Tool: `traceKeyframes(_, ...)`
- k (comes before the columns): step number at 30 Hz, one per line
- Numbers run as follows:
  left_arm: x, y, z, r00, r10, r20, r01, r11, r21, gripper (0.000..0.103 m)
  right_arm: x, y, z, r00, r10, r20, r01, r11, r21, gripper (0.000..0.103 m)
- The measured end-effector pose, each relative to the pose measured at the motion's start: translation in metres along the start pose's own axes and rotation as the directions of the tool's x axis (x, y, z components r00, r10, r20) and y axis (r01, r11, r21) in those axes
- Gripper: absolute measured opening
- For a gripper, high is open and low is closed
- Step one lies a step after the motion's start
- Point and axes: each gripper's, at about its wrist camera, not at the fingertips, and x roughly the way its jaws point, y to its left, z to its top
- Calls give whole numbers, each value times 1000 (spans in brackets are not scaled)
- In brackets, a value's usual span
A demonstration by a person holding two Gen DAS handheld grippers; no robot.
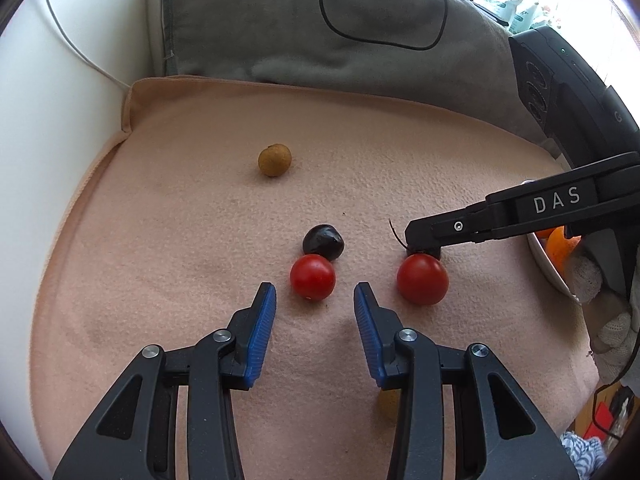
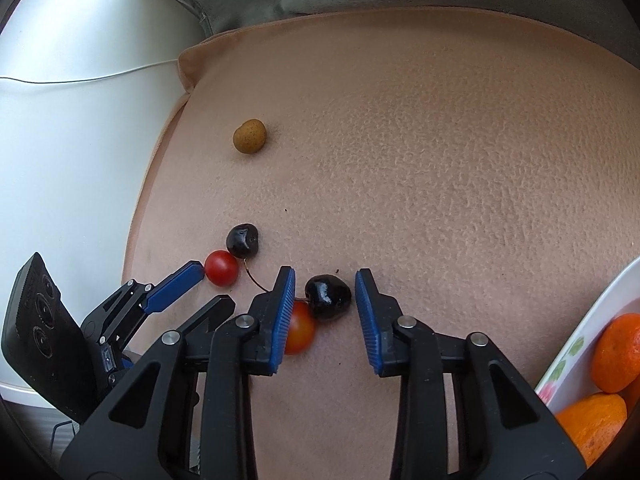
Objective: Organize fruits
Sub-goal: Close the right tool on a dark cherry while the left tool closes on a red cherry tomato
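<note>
Two handheld grippers work over a peach-coloured fleece cloth (image 1: 200, 220) spread on a padded surface, with a grey cushion (image 1: 280, 20) behind it.

The left gripper (image 1: 315, 292) has its blue-padded fingers (image 1: 262, 320) spread apart and grasps nothing. Just ahead of the gap between them lies a small red tomato (image 1: 312, 277), resting on the cloth. A dark cherry (image 1: 323, 242) touches that tomato on its far side. Farther away, well apart from the others, sits a round tan longan (image 1: 274, 160). A second tan fruit (image 1: 388, 402) is mostly hidden under the left gripper's right finger.

The right gripper (image 2: 325, 300) also has its fingers (image 2: 370, 324) released and wide apart. A second dark cherry (image 2: 328, 297) with a thin stem lies on the cloth between them, touching neither pad as far as can be seen. A second red tomato (image 2: 300, 330) sits against this cherry on the near left, partly hidden behind the left-hand finger. In the left wrist view, the right gripper's black finger, lettered DAS, reaches in from the right with its tip just behind this tomato.

At the right edge stands a white dish (image 2: 580, 340) with a floral pattern, holding orange mandarins (image 2: 618, 352). A black cable (image 1: 384, 8) lies looped on the cushion.
</note>
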Motion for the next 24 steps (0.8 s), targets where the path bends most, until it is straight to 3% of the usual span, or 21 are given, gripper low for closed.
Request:
traceKeyframes(11,9,-1,2,1000,3,-5,-3,1000,8,39,7,-2,2,1000,9,-10,-9,1000,6,25)
traceKeyframes(16,14,-1,5,1000,5,-8,-5,1000,10,24,7,-1,2,1000,9,-4,-9,1000,1,25)
traceKeyframes(24,12,0,5,1000,-7,6,7,1000,-12,23,3,-2,-1,1000,13,3,-13,1000,-10,25)
